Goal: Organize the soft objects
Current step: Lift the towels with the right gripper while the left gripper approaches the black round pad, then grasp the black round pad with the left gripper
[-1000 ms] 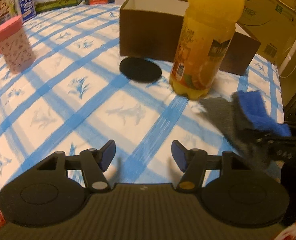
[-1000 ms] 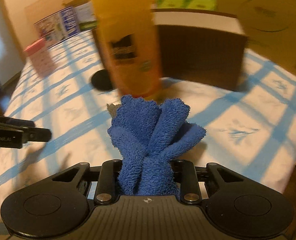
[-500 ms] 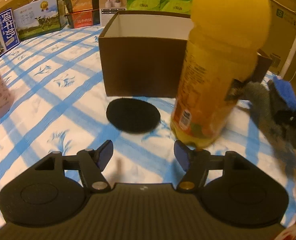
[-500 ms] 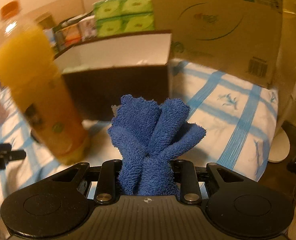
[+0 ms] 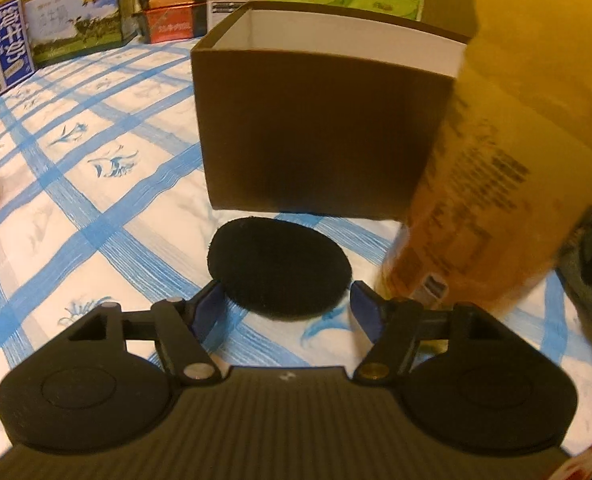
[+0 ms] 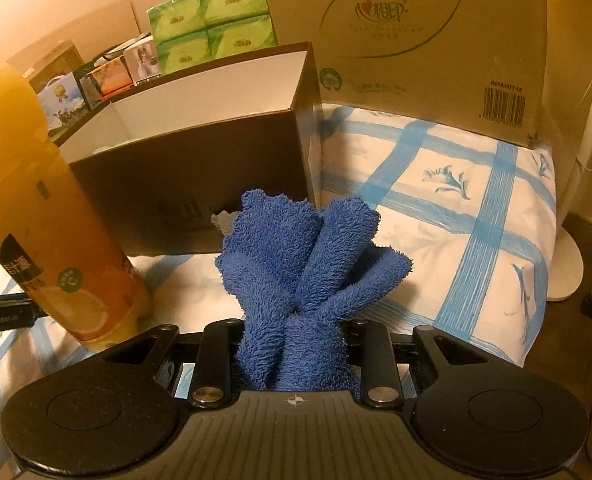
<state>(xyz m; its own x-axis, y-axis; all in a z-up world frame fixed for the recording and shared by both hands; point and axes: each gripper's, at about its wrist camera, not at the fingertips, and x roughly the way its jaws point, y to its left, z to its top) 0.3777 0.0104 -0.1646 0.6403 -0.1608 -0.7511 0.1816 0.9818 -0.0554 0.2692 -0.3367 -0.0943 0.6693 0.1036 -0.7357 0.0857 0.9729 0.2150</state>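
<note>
A black round soft pad lies flat on the blue-checked cloth in front of a brown open-topped box. My left gripper stands open just above it, its blue pads on either side of the pad's near edge, not pressing. In the right wrist view my right gripper is shut on a bunched blue fluffy cloth, held short of the brown box. A grey strip shows behind the cloth. The box's white inside shows only in part.
A tall orange juice bottle stands close to the right of the pad, also the bottle left of the blue cloth. Cartons, green tissue packs and a large cardboard box line the back. The bed's edge drops off at right.
The left gripper came forward and down to the black pad, which now sits between its fingertips, jaws a little wider. The right gripper swung past the bottle toward the box, cloth still held.
</note>
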